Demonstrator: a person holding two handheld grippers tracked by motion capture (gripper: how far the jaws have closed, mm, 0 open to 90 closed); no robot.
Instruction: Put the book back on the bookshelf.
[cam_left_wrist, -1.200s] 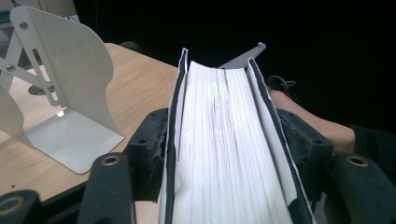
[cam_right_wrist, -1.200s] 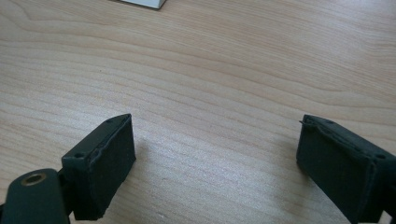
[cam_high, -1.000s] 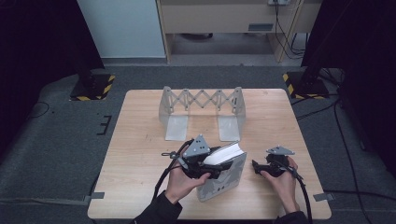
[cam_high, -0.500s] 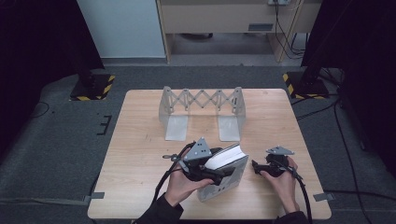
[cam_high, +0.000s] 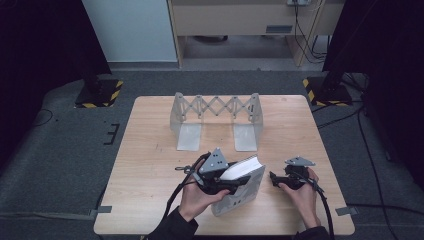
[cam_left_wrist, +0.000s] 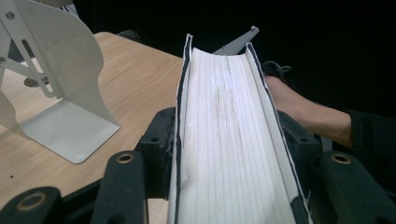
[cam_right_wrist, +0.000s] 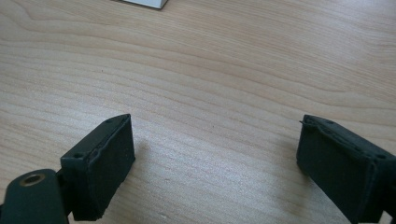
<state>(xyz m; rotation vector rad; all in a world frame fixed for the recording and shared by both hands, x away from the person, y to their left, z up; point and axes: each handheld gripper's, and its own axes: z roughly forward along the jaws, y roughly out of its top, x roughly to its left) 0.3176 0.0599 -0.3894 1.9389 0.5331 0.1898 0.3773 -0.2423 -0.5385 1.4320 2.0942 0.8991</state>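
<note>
- Two grippers work at the near edge of the table (cam_high: 150, 150): the left gripper (cam_high: 235, 182) clamps a book (cam_high: 245, 185), and the right gripper (cam_high: 274, 179) waits just to its right with nothing between its jaws.
- Left jaws have just been closing, and in the left gripper view the pads press on both covers of the book (cam_left_wrist: 229, 140), fore-edge up, pages squeezed between them. Held by its thickness, the volume probably stays shut and can be carried upright.
- From above, the book sits tilted at the front middle of the table, its lower corner seemingly down on the wood, well apart from the folding book rack (cam_high: 216, 120) at the far side.
- That rack stands stretched out with its two end plates facing forward; my guess is that the book is meant to go between them, which would explain the spine-down grip.
- Right jaws stand wide over bare wood (cam_right_wrist: 210, 93) in the right gripper view, low to the surface; the hand looks parked, ready to steady the book or the rack.
- Left gripper view gives what the high view cannot: the pads' contact on the covers, and one rack end plate (cam_left_wrist: 60, 93) close at its left.
- High view alone gives the whole layout and the gap between book and rack.
</note>
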